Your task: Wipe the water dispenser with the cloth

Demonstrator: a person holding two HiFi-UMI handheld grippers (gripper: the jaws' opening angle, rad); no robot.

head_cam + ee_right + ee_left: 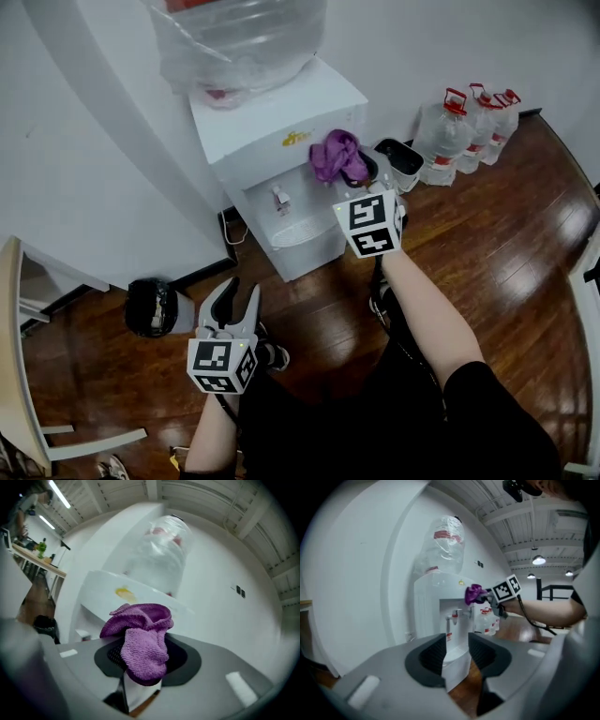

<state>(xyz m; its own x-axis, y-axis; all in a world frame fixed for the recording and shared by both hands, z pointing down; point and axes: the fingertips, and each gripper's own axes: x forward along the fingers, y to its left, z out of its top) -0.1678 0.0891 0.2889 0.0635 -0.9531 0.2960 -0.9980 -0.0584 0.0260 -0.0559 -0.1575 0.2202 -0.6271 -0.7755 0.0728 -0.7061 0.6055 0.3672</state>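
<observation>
The purple cloth (143, 639) is bunched up between the jaws of the right gripper (140, 667), and they pinch it. Only the right gripper view shows that grip close up. The head view shows the cloth by the top right corner of the white water dispenser (272, 122). I cannot tell if it touches. The left gripper (242, 292) is low down in front of the dispenser. Its jaws have a thin gap with nothing in it. Only the head view shows the spare bottles (469, 127) on the floor, right of the dispenser.
</observation>
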